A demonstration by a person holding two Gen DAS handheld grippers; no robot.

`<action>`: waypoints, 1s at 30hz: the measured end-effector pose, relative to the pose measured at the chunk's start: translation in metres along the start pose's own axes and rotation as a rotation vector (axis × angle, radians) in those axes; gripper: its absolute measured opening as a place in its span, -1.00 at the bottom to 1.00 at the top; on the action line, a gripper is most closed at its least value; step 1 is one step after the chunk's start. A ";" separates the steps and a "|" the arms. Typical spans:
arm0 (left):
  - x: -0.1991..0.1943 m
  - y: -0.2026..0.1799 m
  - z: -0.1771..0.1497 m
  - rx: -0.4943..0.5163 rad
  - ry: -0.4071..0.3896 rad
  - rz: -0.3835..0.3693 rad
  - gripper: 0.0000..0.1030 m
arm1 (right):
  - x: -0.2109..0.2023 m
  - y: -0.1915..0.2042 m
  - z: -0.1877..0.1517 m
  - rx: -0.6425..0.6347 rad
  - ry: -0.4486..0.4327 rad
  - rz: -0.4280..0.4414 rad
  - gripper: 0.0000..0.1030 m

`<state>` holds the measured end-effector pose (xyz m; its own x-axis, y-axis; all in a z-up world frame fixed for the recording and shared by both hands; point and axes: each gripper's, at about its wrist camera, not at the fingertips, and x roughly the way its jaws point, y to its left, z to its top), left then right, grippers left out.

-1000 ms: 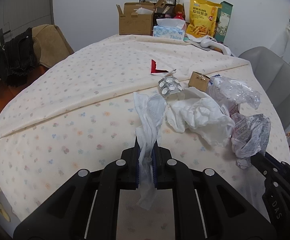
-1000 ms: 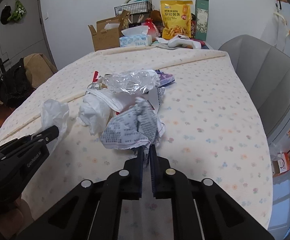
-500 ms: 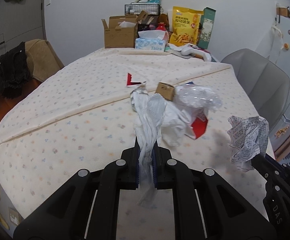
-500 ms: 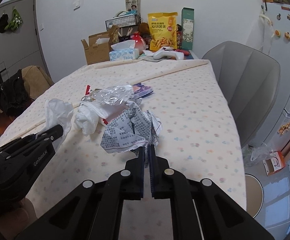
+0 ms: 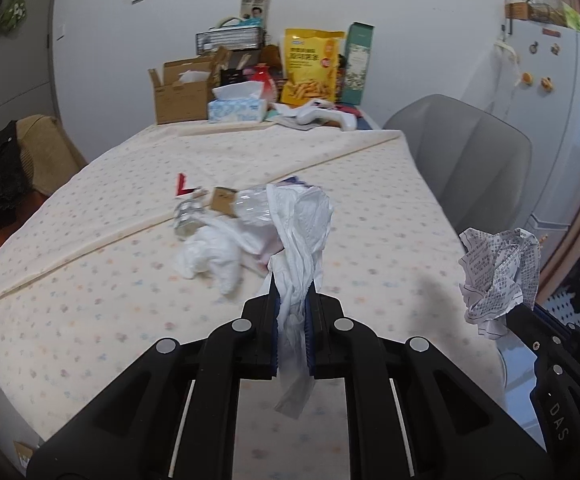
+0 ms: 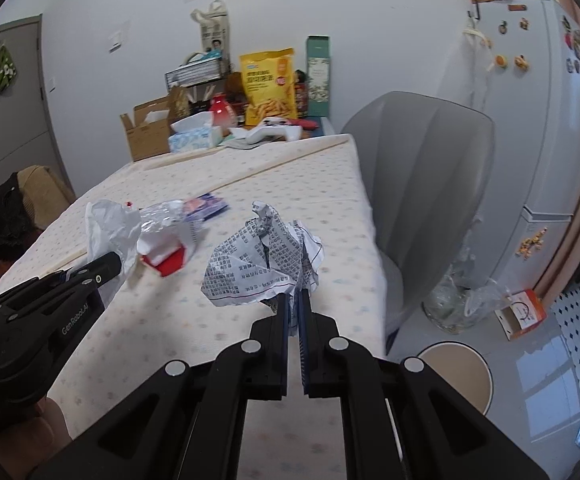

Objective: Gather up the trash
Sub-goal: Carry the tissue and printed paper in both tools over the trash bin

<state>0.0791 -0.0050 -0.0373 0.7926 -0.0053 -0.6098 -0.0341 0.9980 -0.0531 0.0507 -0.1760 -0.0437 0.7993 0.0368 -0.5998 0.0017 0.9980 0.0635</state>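
Nearest: left tool (image 5: 293,300) pinching white plastic bag (image 5: 301,232); right tool (image 6: 293,300) pinching crumpled printed paper (image 6: 262,268). Both raised off worktop (image 5: 90,280), unlike a second ago. Beyond the bag: remaining trash heap (image 5: 218,248), now farther away.

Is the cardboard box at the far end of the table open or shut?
Open: the cardboard box has its top flaps standing up, with white paper showing inside.

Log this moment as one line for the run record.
left claw: shut on crumpled white tissue | right claw: shut on crumpled printed paper
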 end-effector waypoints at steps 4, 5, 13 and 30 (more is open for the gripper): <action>-0.002 -0.028 0.002 0.027 -0.010 -0.039 -0.80 | -0.010 -0.026 0.001 0.035 -0.012 -0.044 -0.89; -0.002 -0.035 0.002 0.034 -0.011 -0.048 -0.80 | -0.012 -0.032 0.001 0.042 -0.015 -0.055 -0.89; 0.000 -0.090 0.001 0.072 -0.019 -0.110 -0.80 | -0.024 -0.081 -0.001 0.100 -0.023 -0.129 -0.89; 0.023 -0.186 -0.002 0.201 0.009 -0.197 -0.80 | -0.031 -0.183 -0.020 0.257 -0.022 -0.273 -0.89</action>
<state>0.1028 -0.1912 -0.0429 0.7663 -0.2000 -0.6106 0.2420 0.9702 -0.0141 0.0135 -0.3585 -0.0525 0.7615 -0.2332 -0.6048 0.3654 0.9251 0.1034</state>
